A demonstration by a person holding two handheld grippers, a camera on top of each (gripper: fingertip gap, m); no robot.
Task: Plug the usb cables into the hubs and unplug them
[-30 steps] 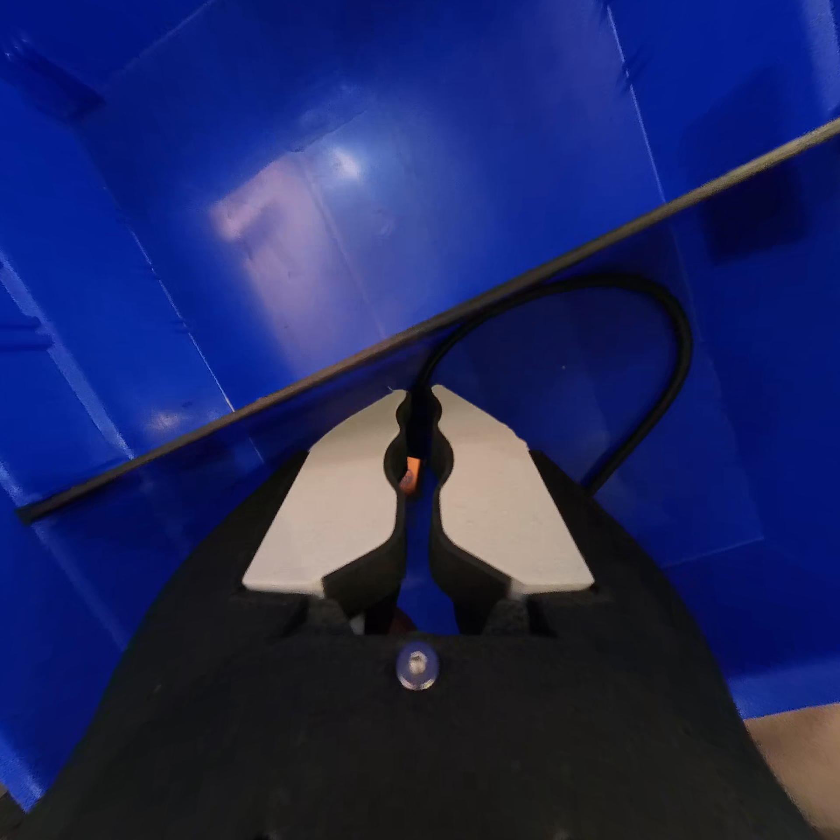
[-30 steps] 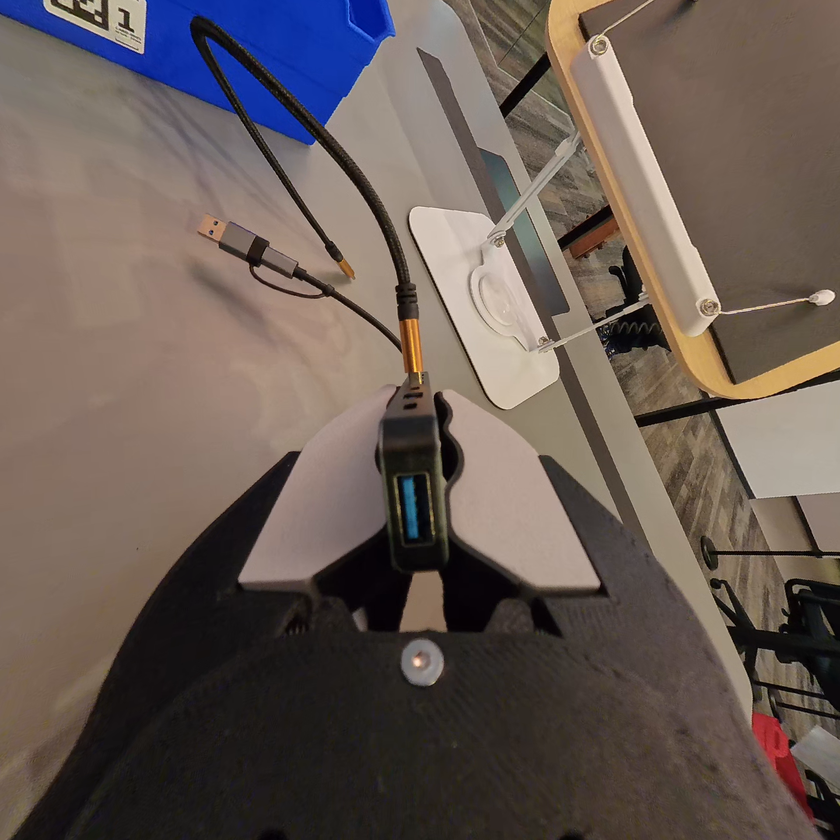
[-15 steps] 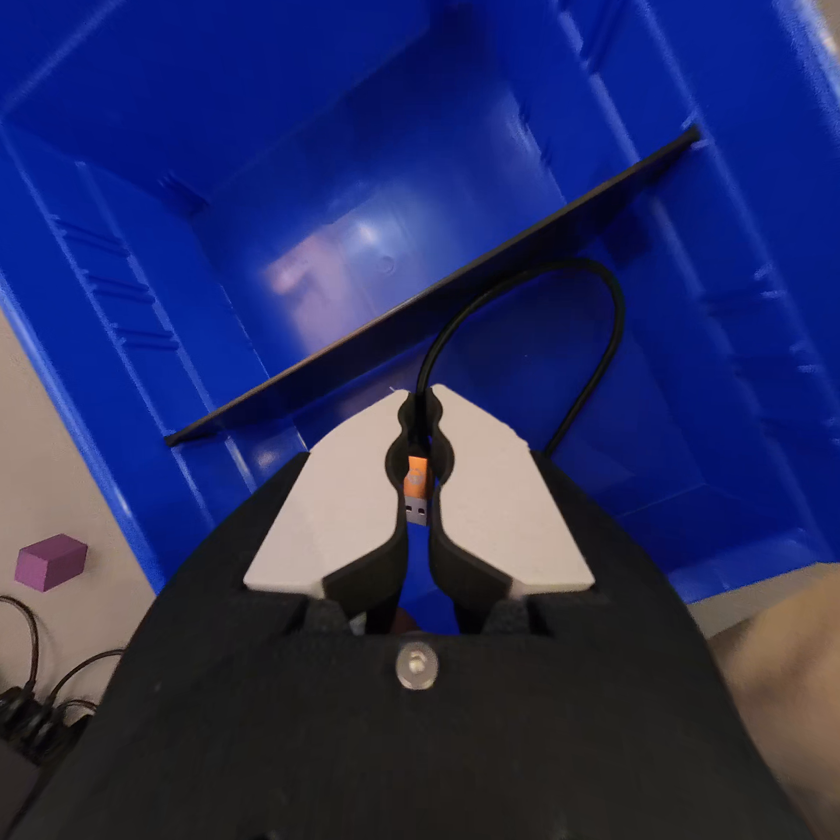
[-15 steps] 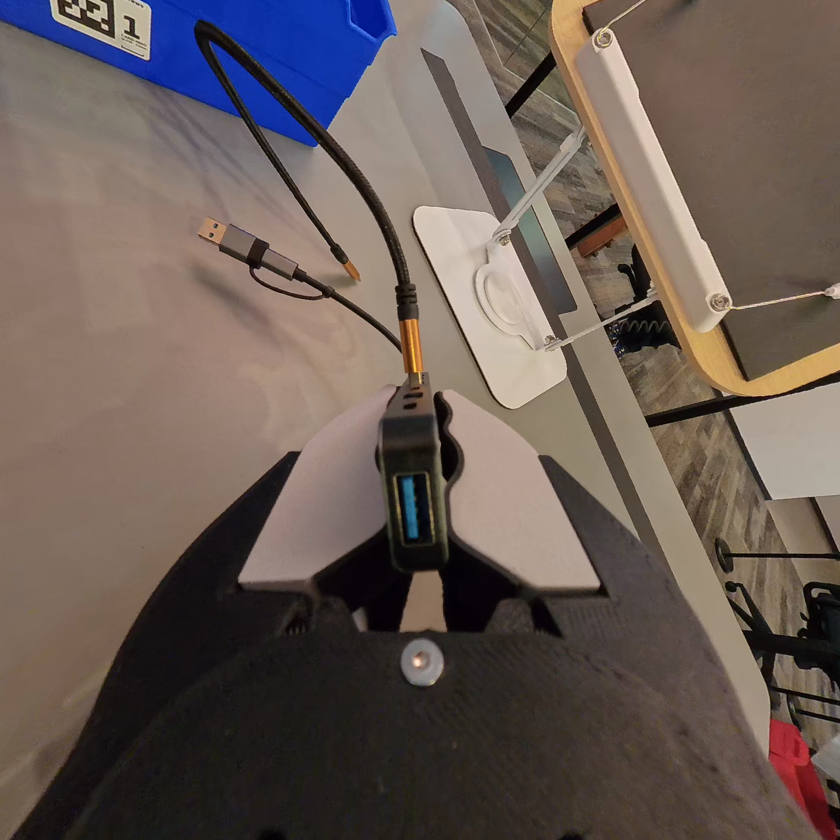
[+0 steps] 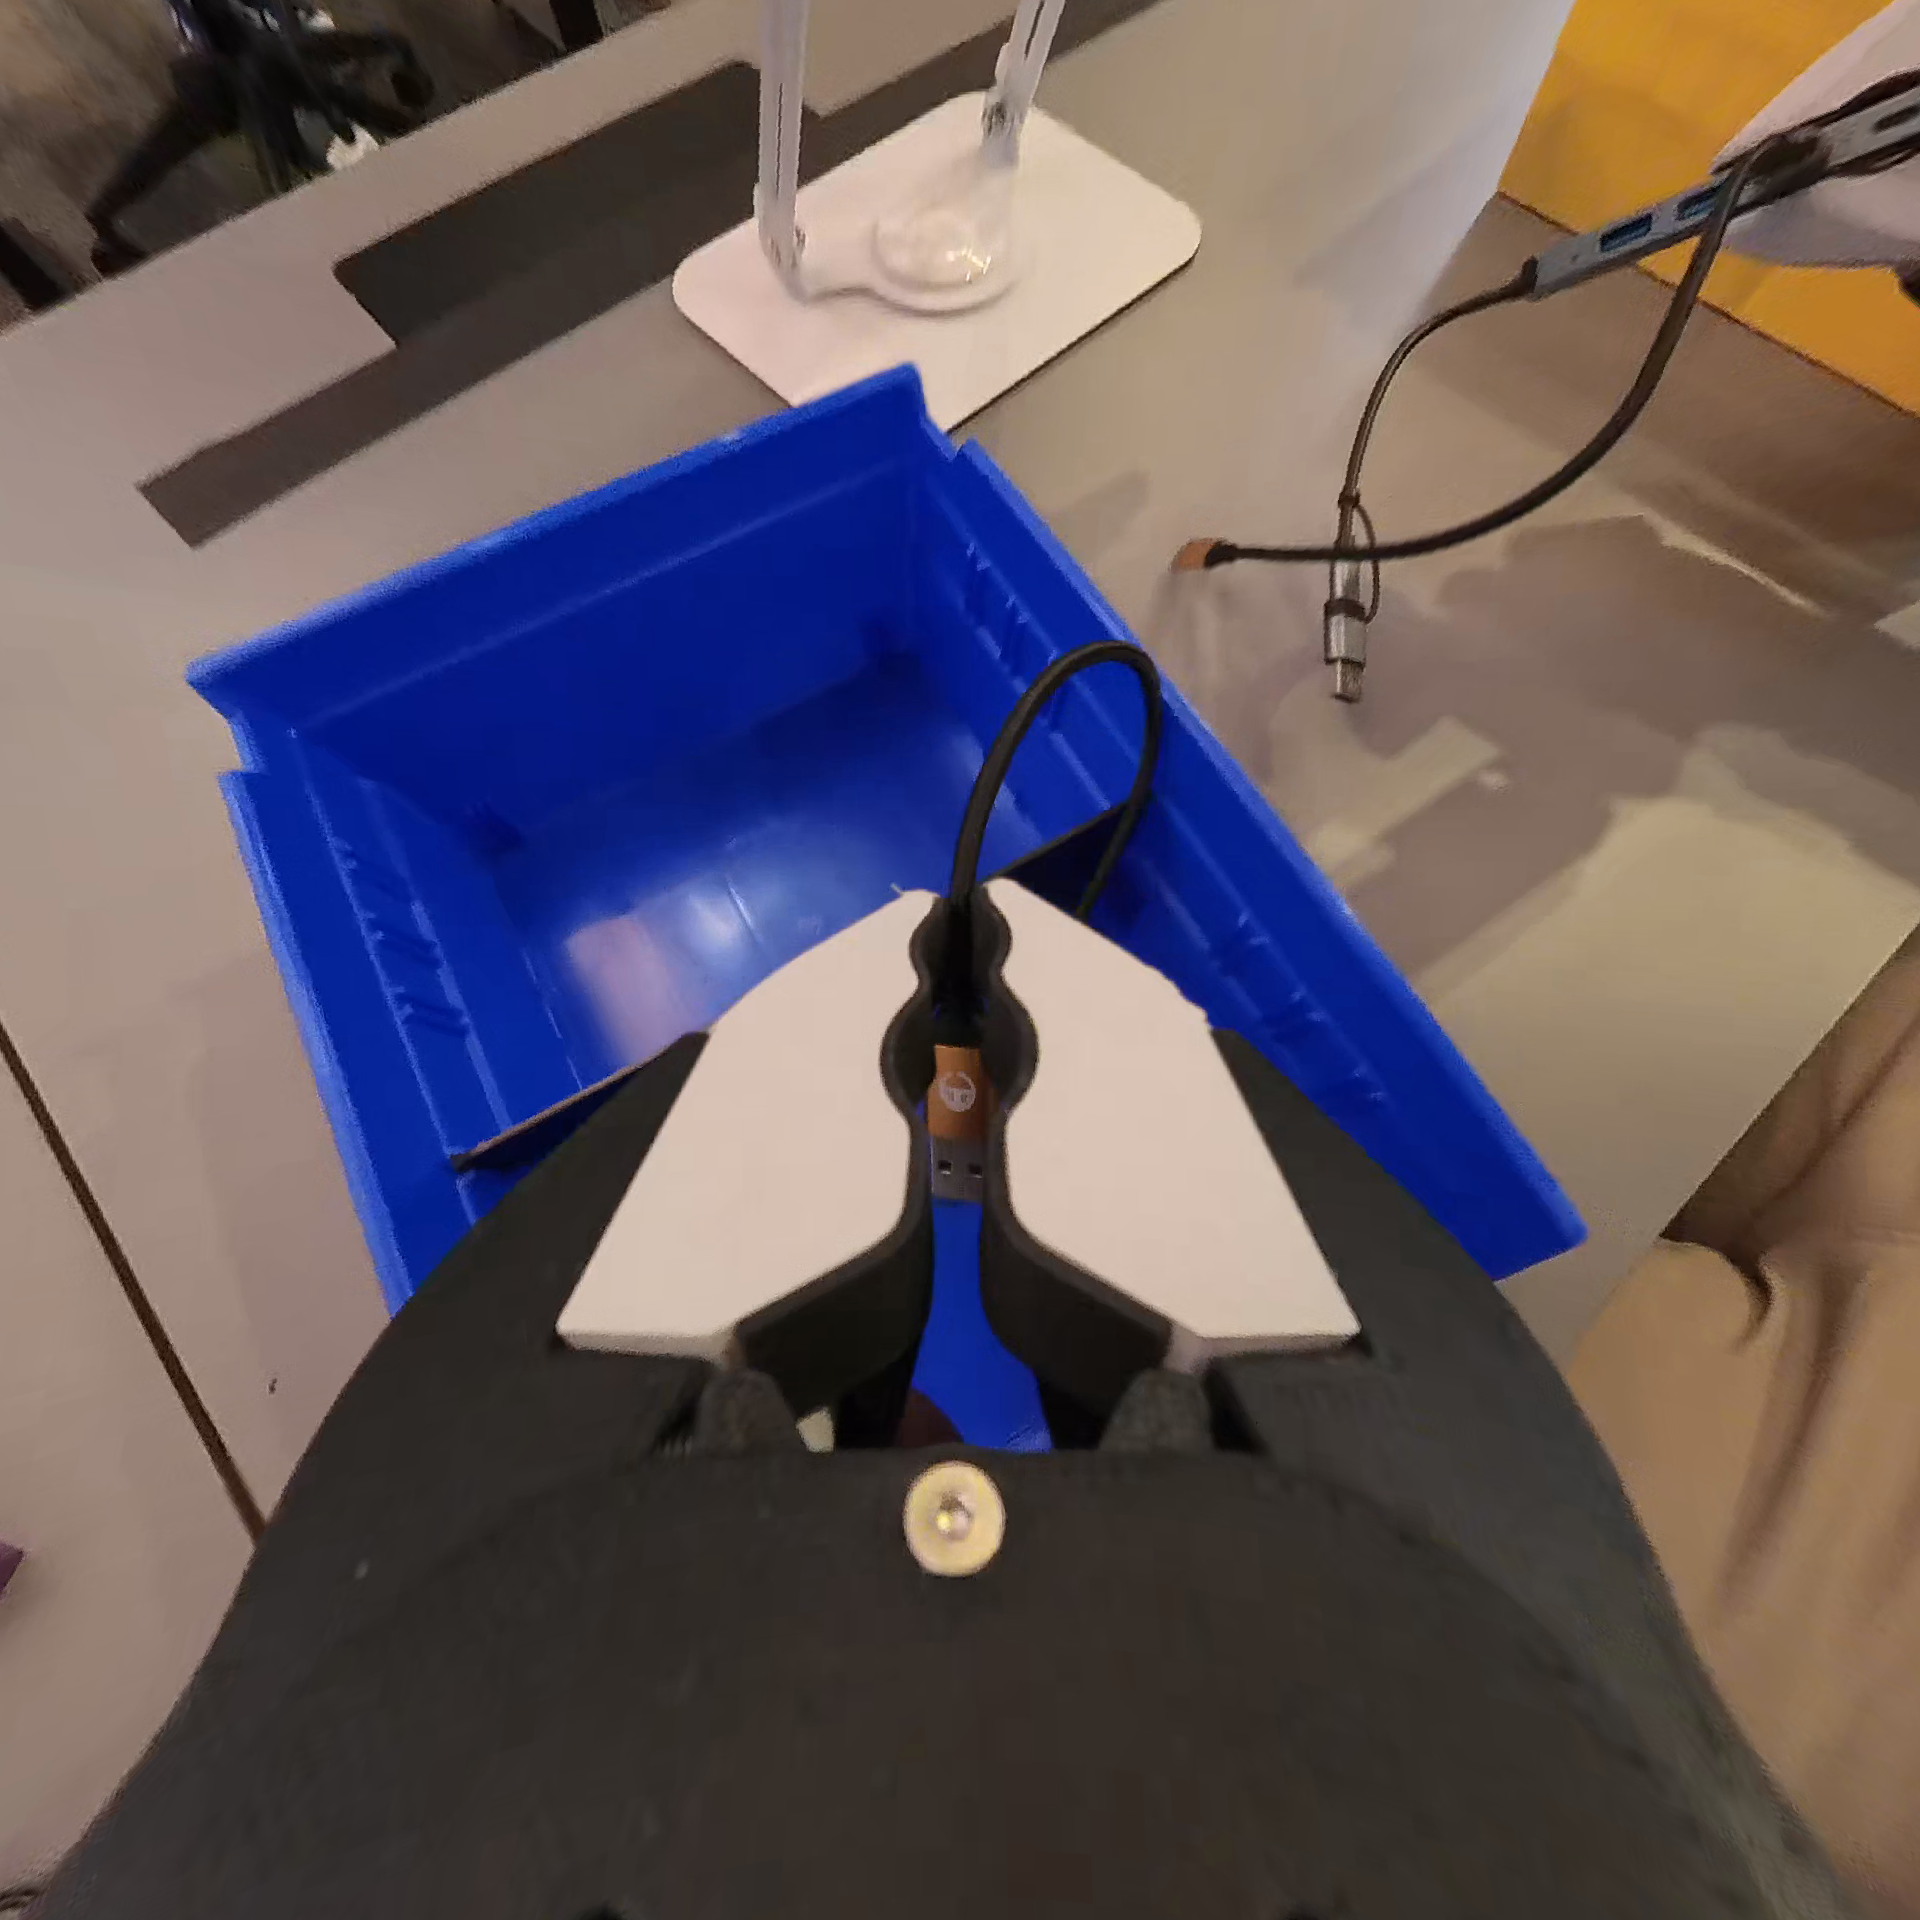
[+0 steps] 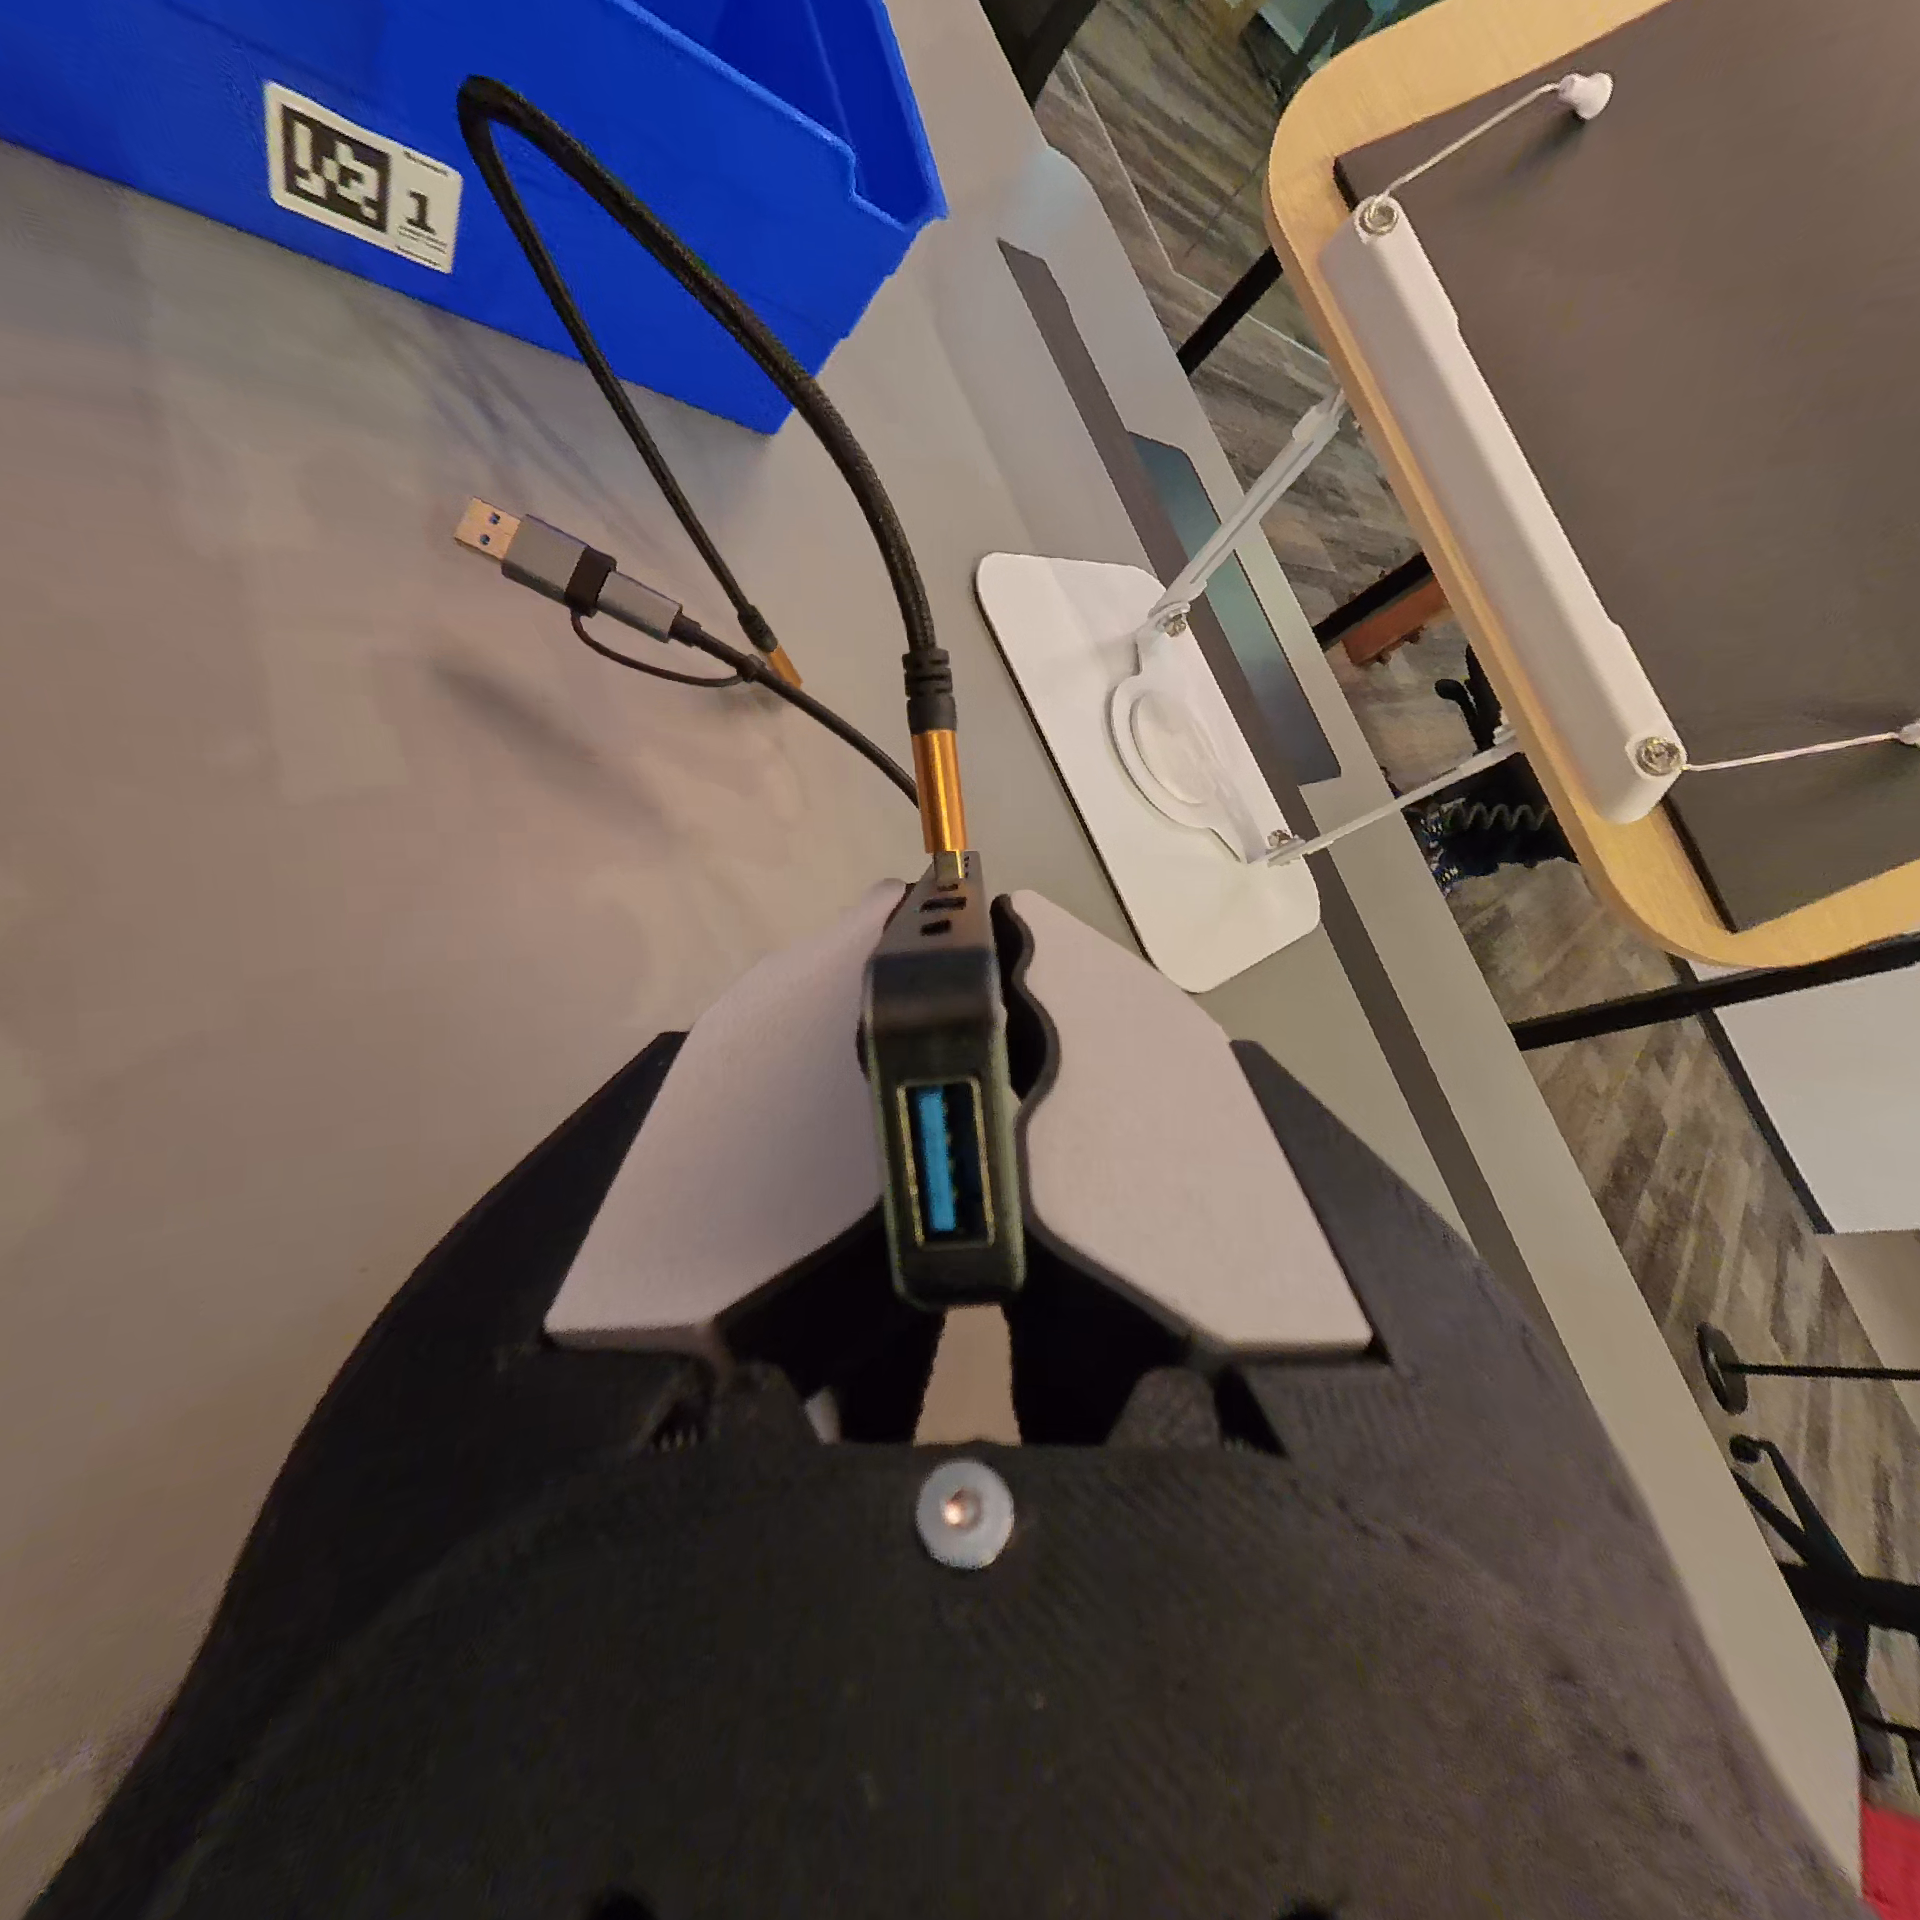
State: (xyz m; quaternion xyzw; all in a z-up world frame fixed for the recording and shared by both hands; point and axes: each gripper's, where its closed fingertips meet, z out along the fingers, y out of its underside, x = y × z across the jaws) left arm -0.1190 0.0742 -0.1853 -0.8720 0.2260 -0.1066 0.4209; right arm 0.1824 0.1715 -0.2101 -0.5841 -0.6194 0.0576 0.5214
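Observation:
My left gripper (image 5: 961, 906) is shut on a thin black USB cable (image 5: 1049, 717), just behind its orange-collared plug (image 5: 956, 1101), which points back at the camera. It hangs above the near part of a blue bin (image 5: 582, 582). My right gripper (image 6: 945, 899) is shut on a black hub (image 6: 945, 1101) with a blue port facing the camera. A braided cable's gold plug (image 6: 935, 779) sits in the hub's far end. The hub's own grey plug (image 6: 566, 571) lies on the table. The hub also shows far right in the left wrist view (image 5: 1662, 223).
A white lamp base (image 5: 935, 208) stands behind the bin; it also shows in the right wrist view (image 6: 1143, 769), near the table's right edge (image 6: 1455, 1039). The bin (image 6: 623, 125) is at the far left there. A tan sleeve (image 5: 1766, 1351) is at the right. The left gripper's tips are roughly 30 cm from the right gripper's.
My left gripper has risen up and back out of the blue bin with the cable held in it. My right gripper with the hub has barely shifted.

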